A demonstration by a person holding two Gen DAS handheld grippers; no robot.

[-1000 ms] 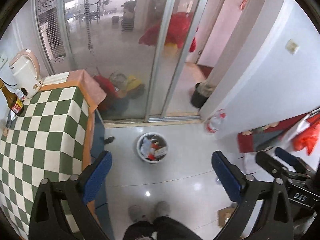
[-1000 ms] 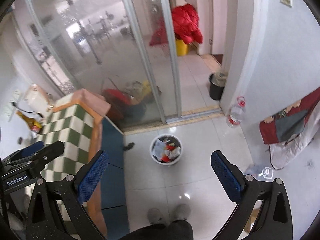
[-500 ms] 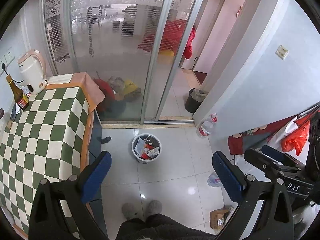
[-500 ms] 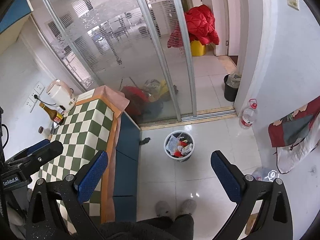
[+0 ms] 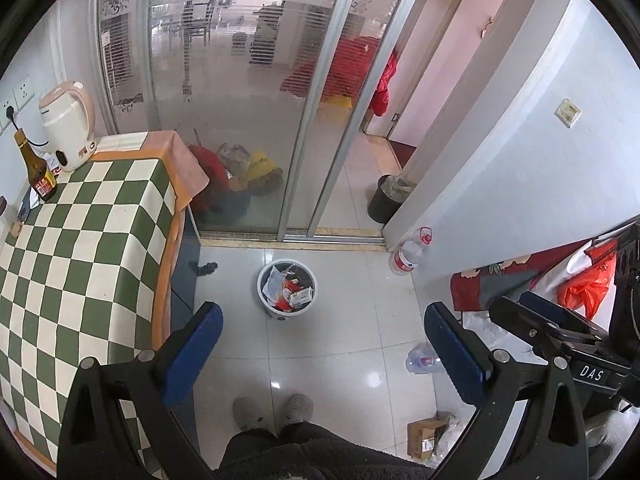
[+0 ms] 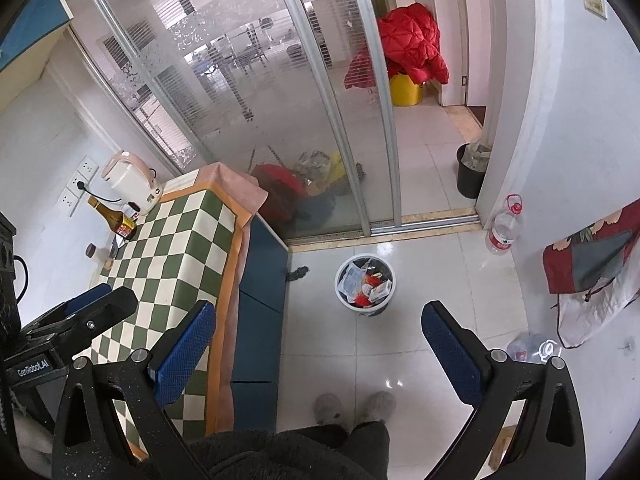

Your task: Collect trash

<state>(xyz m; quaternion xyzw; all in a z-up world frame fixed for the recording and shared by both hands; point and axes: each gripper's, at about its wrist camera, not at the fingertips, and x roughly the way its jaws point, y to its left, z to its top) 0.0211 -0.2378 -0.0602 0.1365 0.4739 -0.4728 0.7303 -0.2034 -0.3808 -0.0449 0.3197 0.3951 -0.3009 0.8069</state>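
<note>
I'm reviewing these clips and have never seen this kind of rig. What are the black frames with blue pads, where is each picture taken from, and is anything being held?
No robot is here: a person, whose slippers show at the bottom, holds a hand-held gripper in each hand. Each picture comes from a fisheye camera on one gripper, looking along its two blue-padded fingers. The left gripper and right gripper are both open and hold nothing.

Both views look down on a tiled floor. A white bin already holding wrappers stands ahead. Possible trash lies to the right: a crushed clear bottle and a small cardboard box. An upright water bottle stands by the wall. On the checked tablecloth stand a kettle and a brown bottle.
</note>
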